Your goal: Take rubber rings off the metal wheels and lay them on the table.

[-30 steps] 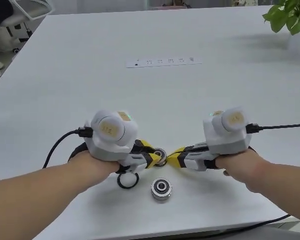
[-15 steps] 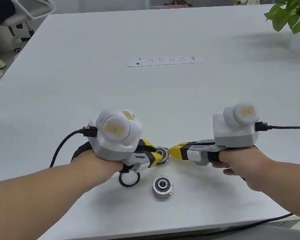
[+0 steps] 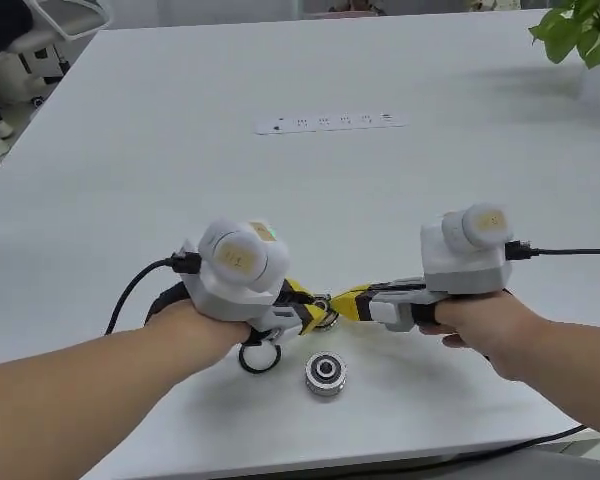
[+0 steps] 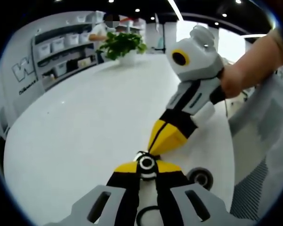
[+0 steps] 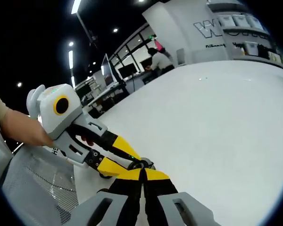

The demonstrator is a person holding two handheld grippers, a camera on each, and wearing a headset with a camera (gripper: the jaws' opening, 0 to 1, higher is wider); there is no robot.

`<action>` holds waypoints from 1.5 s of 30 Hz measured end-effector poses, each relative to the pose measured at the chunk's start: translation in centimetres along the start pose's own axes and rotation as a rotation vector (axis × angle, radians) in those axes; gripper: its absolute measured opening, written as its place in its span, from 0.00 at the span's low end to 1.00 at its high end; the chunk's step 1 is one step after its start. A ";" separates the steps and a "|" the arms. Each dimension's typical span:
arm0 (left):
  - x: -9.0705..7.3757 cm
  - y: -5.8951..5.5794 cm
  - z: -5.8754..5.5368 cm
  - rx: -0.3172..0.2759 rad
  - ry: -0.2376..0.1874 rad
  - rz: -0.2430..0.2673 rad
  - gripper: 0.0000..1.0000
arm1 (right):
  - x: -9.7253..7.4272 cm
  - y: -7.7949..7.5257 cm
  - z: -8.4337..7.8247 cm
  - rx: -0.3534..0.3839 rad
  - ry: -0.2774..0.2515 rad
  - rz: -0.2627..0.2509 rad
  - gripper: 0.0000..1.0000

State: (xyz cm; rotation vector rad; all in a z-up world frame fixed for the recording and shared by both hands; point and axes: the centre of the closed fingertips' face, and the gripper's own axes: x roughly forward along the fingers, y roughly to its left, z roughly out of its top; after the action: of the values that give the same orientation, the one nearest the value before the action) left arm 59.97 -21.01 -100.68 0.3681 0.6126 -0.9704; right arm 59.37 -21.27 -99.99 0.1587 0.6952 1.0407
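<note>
Left gripper [image 3: 316, 314] was clamped on a small metal wheel [image 4: 146, 163] low over the white table [image 3: 180, 150], and a loose black rubber ring [image 3: 259, 358] lay on the table beneath that gripper. The left gripper view showed the wheel's hub face-on, while the head view left it too small to read. A second wheel [image 3: 325, 372] lay flat just beside the ring. The right gripper [image 3: 341, 302] met the held wheel tip to tip with its jaws pressed together; the right gripper view did not reveal whether they nipped anything.
</note>
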 end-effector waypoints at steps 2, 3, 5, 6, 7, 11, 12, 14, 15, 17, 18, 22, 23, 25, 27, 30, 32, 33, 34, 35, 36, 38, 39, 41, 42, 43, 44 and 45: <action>0.0 0.0 0.0 0.001 0.002 0.000 0.12 | 0.0 0.1 0.0 0.006 -0.003 0.010 0.00; 0.0 -0.1 0.0 0.004 0.002 -0.001 0.12 | 0.0 0.2 0.0 0.009 -0.004 0.014 0.00; 0.0 -0.1 0.0 0.008 0.003 -0.002 0.12 | 0.0 0.4 0.1 0.017 -0.009 0.028 0.00; 0.0 -0.1 0.0 0.007 0.002 -0.002 0.12 | 0.1 0.6 0.1 0.015 -0.010 0.034 0.00; 0.0 -0.1 0.0 0.010 0.003 0.000 0.12 | 0.3 2.6 0.6 0.057 -0.037 0.122 0.00; -0.1 -0.2 0.0 0.003 -0.002 0.000 0.12 | 0.7 1.7 0.6 0.010 -0.030 0.085 0.00; -0.1 -0.2 0.0 0.003 -0.001 0.001 0.12 | 0.6 1.6 0.5 0.026 -0.033 0.083 0.00; -0.1 -0.2 0.0 -0.001 -0.003 0.001 0.12 | 0.5 1.0 0.0 0.026 -0.029 0.073 0.00; -0.1 -0.2 0.0 -0.002 -0.005 0.000 0.12 | 0.4 0.7 -0.2 0.029 -0.023 0.064 0.00; -0.1 -0.2 -0.1 -0.001 -0.008 -0.001 0.12 | 0.2 0.2 -0.4 0.035 -0.016 0.047 0.00; -0.1 -0.3 -0.1 0.001 -0.010 -0.005 0.13 | 0.2 0.0 -0.4 0.037 -0.017 0.043 0.00; -0.1 -0.3 0.0 -0.022 -0.014 -0.017 0.14 | -0.2 -0.4 -0.3 0.054 -0.021 0.028 0.00; -0.1 -0.2 0.1 -0.027 -0.012 -0.018 0.14 | -0.2 -0.4 -0.3 0.056 -0.021 0.026 0.00; -0.2 -0.2 0.1 -0.035 -0.006 -0.022 0.14 | -0.3 -0.4 -0.1 0.060 -0.024 0.025 0.00; -0.3 -0.3 0.1 -0.031 -0.006 -0.026 0.17 | -0.4 -0.3 0.0 0.063 -0.027 0.027 0.00; -0.8 -0.3 0.5 -0.039 -0.024 -0.029 0.18 | -0.5 -0.1 0.2 0.064 -0.030 0.032 0.00; -1.2 -0.3 1.0 -0.050 -0.043 -0.031 0.19 | -0.7 -0.3 0.4 0.065 -0.032 0.033 0.00; -1.5 -0.3 1.2 -0.049 -0.051 -0.034 0.19 | -0.7 -0.3 0.5 0.066 -0.034 0.033 0.00; -1.7 -0.4 1.3 -0.048 -0.058 -0.035 0.19 | -0.8 -0.3 0.5 0.066 -0.035 0.033 0.00; -1.9 -0.4 1.4 -0.046 -0.063 -0.037 0.20 | -0.8 -0.2 0.6 0.065 -0.036 0.033 0.00; -2.3 -0.4 1.4 -0.043 -0.067 -0.038 0.20 | -0.9 -0.1 0.7 0.066 -0.038 0.033 0.00; -2.9 -0.4 1.4 -0.042 -0.073 -0.038 0.21 | -0.9 0.0 0.9 0.065 -0.041 0.034 0.00; -3.1 -0.4 1.4 -0.043 -0.075 -0.039 0.22 | -0.9 0.1 0.9 0.064 -0.042 0.034 0.00; -3.6 -0.3 1.4 -0.044 -0.079 -0.037 0.23 | -0.9 0.2 1.0 0.063 -0.044 0.036 0.00; -4.0 -0.2 1.4 -0.045 -0.085 -0.035 0.24 | -0.9 0.2 1.0 0.062 -0.045 0.040 0.00; -4.3 -0.2 1.4 -0.046 -0.089 -0.034 0.24 | -1.0 0.3 1.1 0.061 -0.046 0.045 0.00; -4.6 -0.1 1.5 -0.047 -0.095 -0.034 0.25 | -1.0 0.3 1.2 0.060 -0.046 0.047 0.00; -4.9 -0.1 1.5 -0.045 -0.098 -0.035 0.26 | -1.1 0.5 1.2 0.058 -0.046 0.048 0.00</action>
State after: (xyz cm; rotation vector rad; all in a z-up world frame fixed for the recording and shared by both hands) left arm 58.29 -18.72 -96.45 0.2690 0.5524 -1.0007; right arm 59.41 -21.67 -98.35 0.2502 0.6833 1.0602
